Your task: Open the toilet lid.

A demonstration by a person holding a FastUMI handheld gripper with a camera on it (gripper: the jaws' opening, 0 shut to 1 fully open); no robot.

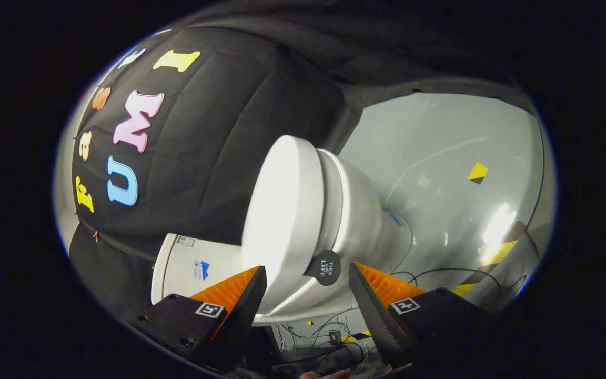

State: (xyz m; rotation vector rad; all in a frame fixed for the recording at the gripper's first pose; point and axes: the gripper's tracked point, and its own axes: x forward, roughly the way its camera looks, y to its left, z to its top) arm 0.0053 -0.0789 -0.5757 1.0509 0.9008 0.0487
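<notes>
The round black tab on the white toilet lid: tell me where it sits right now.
In the gripper view, the round black tab sticks out from the front edge of the white toilet lid, in the gap between the open gripper fingers, nearer the right one, touching neither.

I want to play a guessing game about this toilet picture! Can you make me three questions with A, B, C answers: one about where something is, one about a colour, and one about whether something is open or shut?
1. Where is the round black tab on the white toilet lid?
A. Just ahead of the gap between the fingers
B. On the grey floor
C. On the black cloth wall

2. What colour are the ribbed pads on the fingers?
A. Green
B. Orange
C. Pink

3. How is the gripper?
A. Shut on the lid
B. Shut on a cable
C. Open, fingers apart

Answers: 1 A, the tab sits at the lid's edge just ahead of the fingers. 2 B, both pads show orange. 3 C, a wide gap separates the fingers, nothing pressed.
</notes>
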